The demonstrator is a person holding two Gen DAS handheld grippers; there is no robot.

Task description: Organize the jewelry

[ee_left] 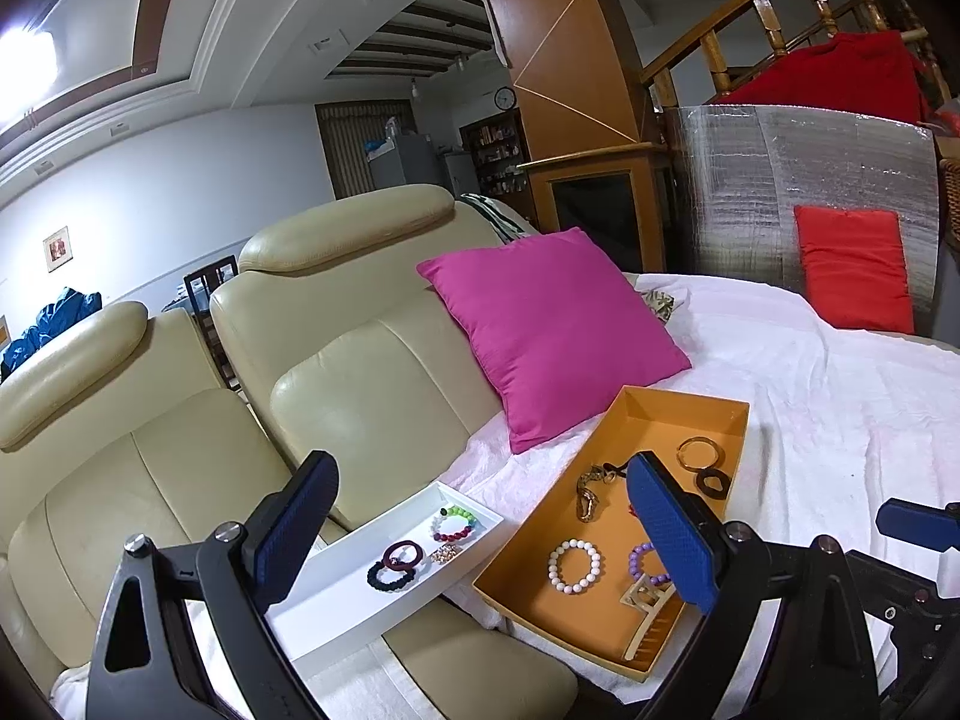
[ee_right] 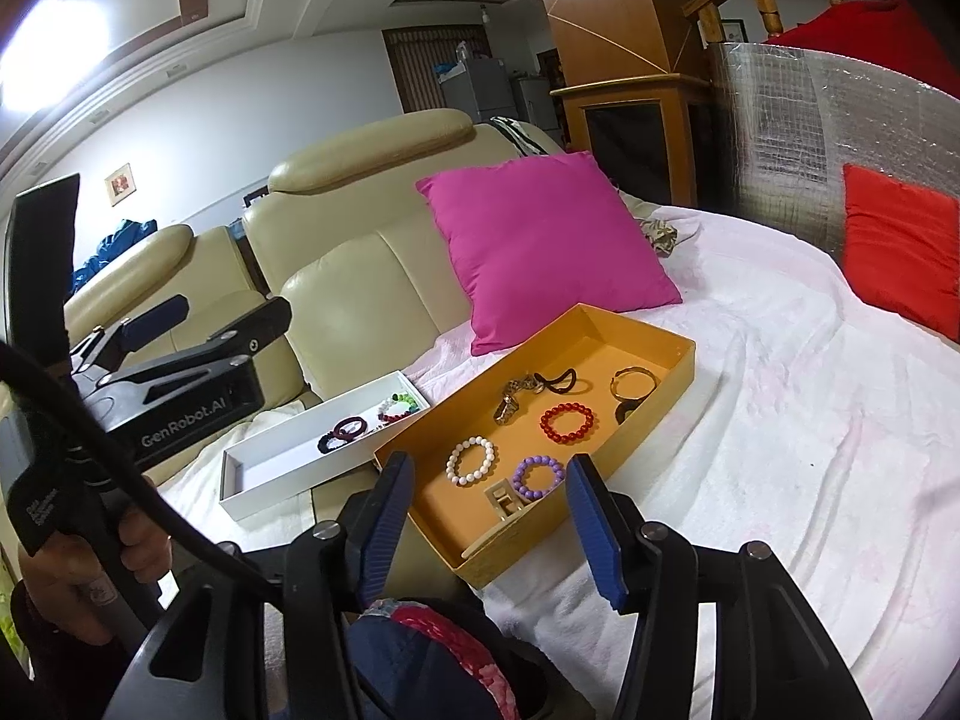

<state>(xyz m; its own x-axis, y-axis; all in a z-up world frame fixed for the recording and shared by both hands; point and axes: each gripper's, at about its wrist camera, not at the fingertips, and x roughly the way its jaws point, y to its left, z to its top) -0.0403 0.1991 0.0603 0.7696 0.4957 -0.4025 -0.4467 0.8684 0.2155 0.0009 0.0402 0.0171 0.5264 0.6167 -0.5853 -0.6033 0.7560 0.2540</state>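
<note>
An orange tray point(ee_right: 600, 324) and a white tray point(ee_right: 264, 480) lie side by side on the white-covered sofa seat, near its front edge, below a pink cushion point(ee_right: 540, 240). The orange tray holds white point(ee_right: 471, 460), purple point(ee_right: 540, 476) and red point(ee_right: 567, 422) bracelets, a bangle point(ee_right: 633, 383) and a hair clip point(ee_right: 504, 498). Both the left gripper point(ee_left: 480, 546) and the right gripper point(ee_right: 489, 519) hover with jaws wide and empty.

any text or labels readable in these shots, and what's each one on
"GenRobot.AI": on the side of the left gripper, seen from the right wrist.
White print on the black grip under it: too blurred to read.
Wall clock: numerals too small to read.
Nothing legible on the trays or jewelry.
</note>
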